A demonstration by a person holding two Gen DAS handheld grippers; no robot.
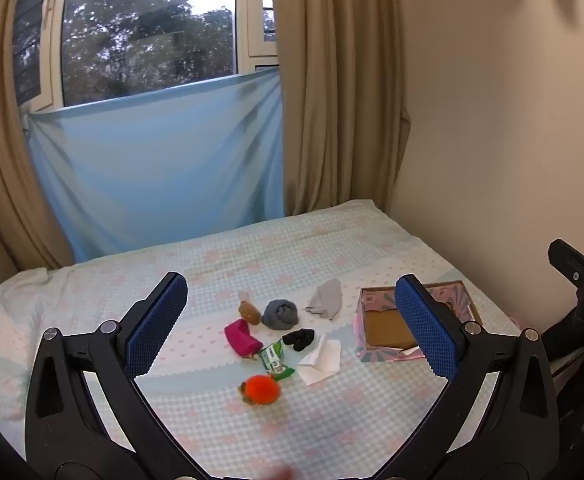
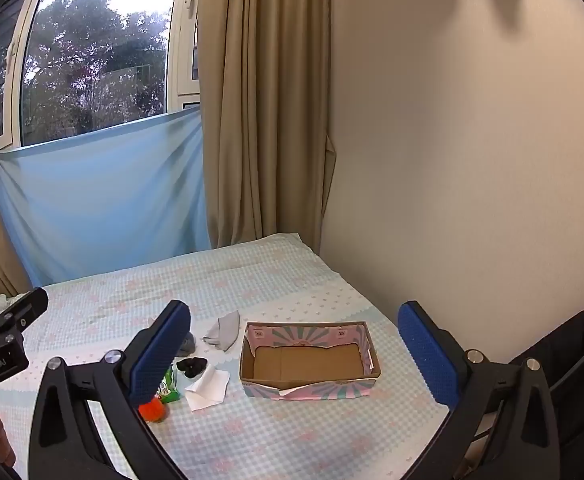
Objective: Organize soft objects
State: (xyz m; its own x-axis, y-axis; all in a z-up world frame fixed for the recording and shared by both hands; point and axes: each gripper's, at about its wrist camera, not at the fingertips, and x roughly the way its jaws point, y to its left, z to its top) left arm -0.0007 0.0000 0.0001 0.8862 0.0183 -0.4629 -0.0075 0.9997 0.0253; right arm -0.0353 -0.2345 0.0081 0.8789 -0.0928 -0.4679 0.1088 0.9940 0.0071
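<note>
Both claws spread wide, nothing held: left gripper [image 1: 292, 324] hangs above the pile, right gripper [image 2: 296, 356] faces the box [image 2: 312, 390], so each looks lined up for its own job, pick versus drop. Soft stuff sits loose on the bed [image 1: 332, 240]: orange pompom [image 1: 261, 389] nearest, green packet [image 1: 276, 359], pink pouch [image 1: 241, 337], grey sock ball [image 1: 279, 314], black sock [image 1: 299, 338], brown toy [image 1: 249, 310], grey cloth [image 1: 326, 298], white paper [image 1: 321, 362]. Box open, empty, just right of the pile. Sorting looks not yet started; pompom likely first grab.
</note>
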